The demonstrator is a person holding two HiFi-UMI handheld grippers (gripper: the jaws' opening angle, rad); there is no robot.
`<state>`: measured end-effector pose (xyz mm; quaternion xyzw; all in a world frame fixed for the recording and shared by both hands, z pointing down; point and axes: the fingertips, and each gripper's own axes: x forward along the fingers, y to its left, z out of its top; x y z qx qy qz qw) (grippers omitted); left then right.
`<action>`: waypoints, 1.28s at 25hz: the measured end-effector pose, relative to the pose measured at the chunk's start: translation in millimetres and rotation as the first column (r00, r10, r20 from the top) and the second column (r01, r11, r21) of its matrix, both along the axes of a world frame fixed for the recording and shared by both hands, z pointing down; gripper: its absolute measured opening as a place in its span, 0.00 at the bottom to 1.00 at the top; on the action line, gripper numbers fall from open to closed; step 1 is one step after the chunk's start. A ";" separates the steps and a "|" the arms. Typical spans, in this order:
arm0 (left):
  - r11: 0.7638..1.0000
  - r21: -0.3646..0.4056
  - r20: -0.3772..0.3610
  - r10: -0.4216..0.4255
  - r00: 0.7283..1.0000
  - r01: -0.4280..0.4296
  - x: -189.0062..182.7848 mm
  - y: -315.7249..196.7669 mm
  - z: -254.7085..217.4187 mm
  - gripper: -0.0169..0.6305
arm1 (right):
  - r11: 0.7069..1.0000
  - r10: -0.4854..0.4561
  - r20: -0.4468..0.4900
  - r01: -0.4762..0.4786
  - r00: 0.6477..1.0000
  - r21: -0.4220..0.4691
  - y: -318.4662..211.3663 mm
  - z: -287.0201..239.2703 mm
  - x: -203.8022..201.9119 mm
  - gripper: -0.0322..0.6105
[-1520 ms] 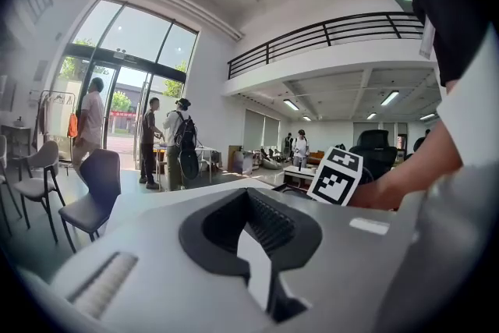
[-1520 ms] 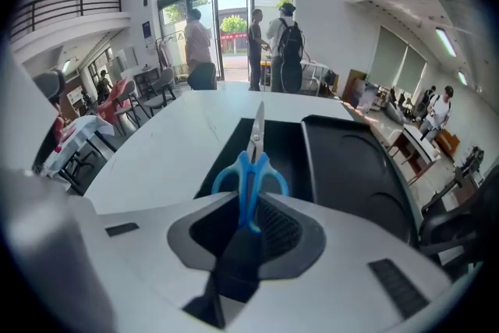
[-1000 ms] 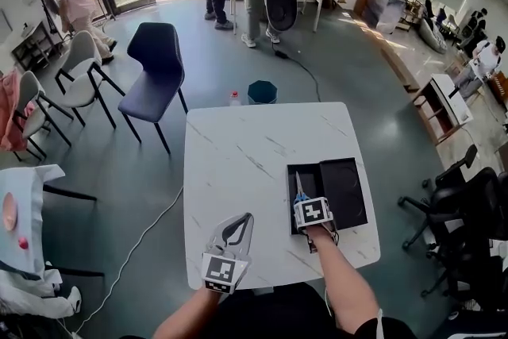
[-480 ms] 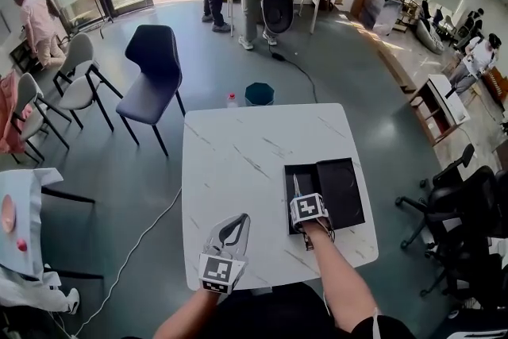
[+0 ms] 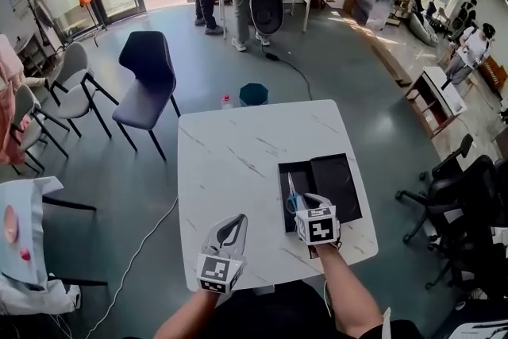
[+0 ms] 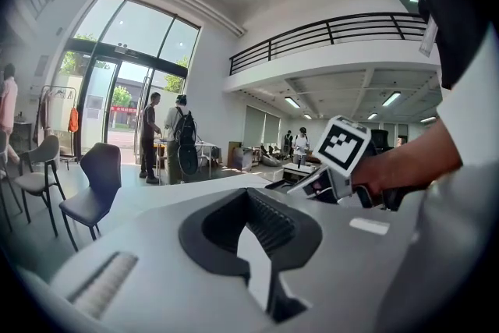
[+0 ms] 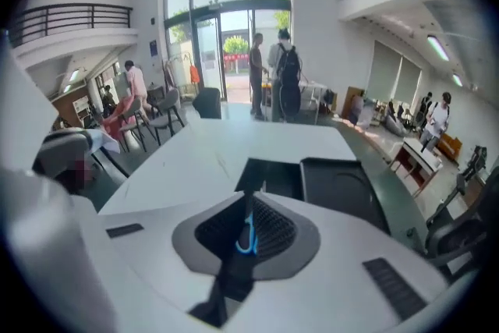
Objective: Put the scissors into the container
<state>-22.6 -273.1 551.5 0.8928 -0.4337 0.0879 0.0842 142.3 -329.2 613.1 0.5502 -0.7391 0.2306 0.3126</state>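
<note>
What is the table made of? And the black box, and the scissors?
Table: looks like white marble or a marble-look top, smooth, with thin grey veins; which of the two cannot be told. Black box: matte and dark, maybe plastic or stiff card; it barely shines. Scissors: pale shiny blades, likely metal, with bright blue handles, likely plastic.

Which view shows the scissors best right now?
Head view: the scissors show blade and blue handles, lying in the black container. Right gripper view shows only a sliver of blue handle between its shut jaws; left gripper view shows none of them.
</note>
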 end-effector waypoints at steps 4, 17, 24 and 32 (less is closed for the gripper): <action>1.000 0.011 -0.008 -0.008 1.000 0.008 2.6 -4.5 -6.9 0.04 | 0.972 -0.029 0.046 0.017 0.999 0.236 17.7 -58.3 -6.1 0.06; 0.999 0.042 -0.029 0.023 0.999 -0.022 23.7 -1.3 -29.6 0.04 | 0.796 -0.095 0.006 0.072 0.995 0.602 73.7 -128.0 -10.6 0.06; 0.999 0.047 -0.036 0.028 0.999 -0.026 31.9 -2.3 -37.0 0.04 | 0.780 -0.083 0.016 0.055 0.996 0.623 70.5 -139.6 -9.0 0.06; 0.997 0.058 -0.014 0.045 0.999 -0.044 33.2 4.8 -33.1 0.04 | 0.797 -0.079 0.010 0.057 0.997 0.601 68.0 -133.8 -10.9 0.06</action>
